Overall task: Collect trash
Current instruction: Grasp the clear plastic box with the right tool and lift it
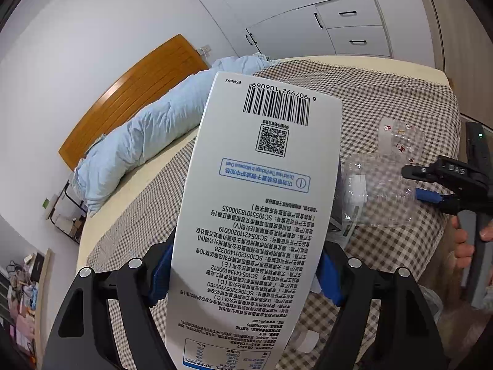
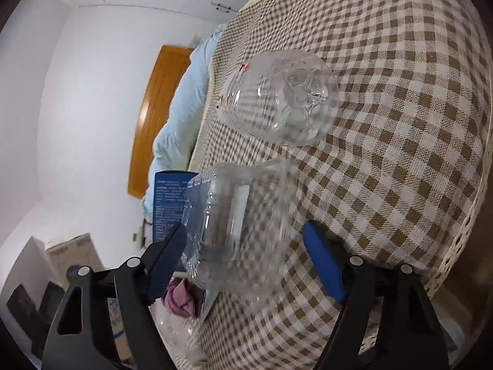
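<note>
Our left gripper [image 1: 243, 273] held a white milk carton [image 1: 255, 209] above the checked bedspread [image 1: 385, 246], the blue pads [image 1: 160, 273] of its jaws pinching the carton's two narrow sides near its lower end, barcode pointing away from us. To the right, our right gripper [image 2: 243, 265] reached a clear plastic bottle [image 2: 240, 231] lying on its side at the near edge of the bed. The bottle sat between the jaws, which were spread either side of it; we could not tell whether the pads pressed it. A second clear bottle [image 2: 277, 98] lay just beyond, farther up the bed. A rolled pale blue quilt [image 1: 138, 154] rested along the wooden headboard [image 1: 132, 92] at far left.
</note>
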### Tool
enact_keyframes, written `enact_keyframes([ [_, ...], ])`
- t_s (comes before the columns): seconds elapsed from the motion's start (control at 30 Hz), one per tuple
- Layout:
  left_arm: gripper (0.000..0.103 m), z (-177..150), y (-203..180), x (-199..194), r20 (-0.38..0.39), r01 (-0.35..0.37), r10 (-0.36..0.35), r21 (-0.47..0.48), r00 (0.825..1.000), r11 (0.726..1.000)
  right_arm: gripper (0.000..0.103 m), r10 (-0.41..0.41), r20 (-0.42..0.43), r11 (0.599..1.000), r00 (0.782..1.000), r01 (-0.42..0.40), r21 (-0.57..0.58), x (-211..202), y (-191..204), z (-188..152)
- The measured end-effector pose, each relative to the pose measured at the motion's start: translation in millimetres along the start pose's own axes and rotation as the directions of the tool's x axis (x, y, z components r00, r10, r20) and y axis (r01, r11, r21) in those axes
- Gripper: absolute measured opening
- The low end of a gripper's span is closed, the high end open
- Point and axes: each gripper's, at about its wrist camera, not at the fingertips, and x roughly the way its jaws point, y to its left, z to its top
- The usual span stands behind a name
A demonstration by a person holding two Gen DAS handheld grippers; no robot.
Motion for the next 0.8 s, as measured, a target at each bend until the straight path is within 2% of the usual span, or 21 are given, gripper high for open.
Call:
enact_keyframes([
  [0.2,0.074,-4,-4,2,0.007,0.024,-0.024,-0.023,1.0,0.999,0.075,-0.09,0.056,0.996,0.994,0.089,0.012,13,11,-8],
  [0.3,0.074,-4,-7,6,0.004,0.041,-0.041,-0.04,0.999,0.998,0.075,-0.124,0.095,0.991,0.988,0.117,0.069,16,12,-13],
  [0.4,0.074,-3,-11,10,0.002,0.051,-0.051,-0.045,0.999,0.998,0.075,-0.156,0.112,0.986,0.981,0.149,0.07,24,16,-14],
  [0.43,0.074,-3,-12,11,0.003,0.051,-0.051,-0.044,0.999,0.998,0.073,-0.165,0.112,0.985,0.98,0.158,0.067,26,18,-15],
  [0.63,0.074,-6,-17,10,0.011,0.058,-0.058,-0.049,0.998,0.997,0.067,-0.134,0.056,0.987,0.989,0.127,0.102,25,16,-11],
  [0.8,0.074,-11,-17,8,0.011,0.063,-0.062,-0.052,0.998,0.997,0.064,-0.155,0.094,0.987,0.983,0.149,0.061,13,16,-11],
])
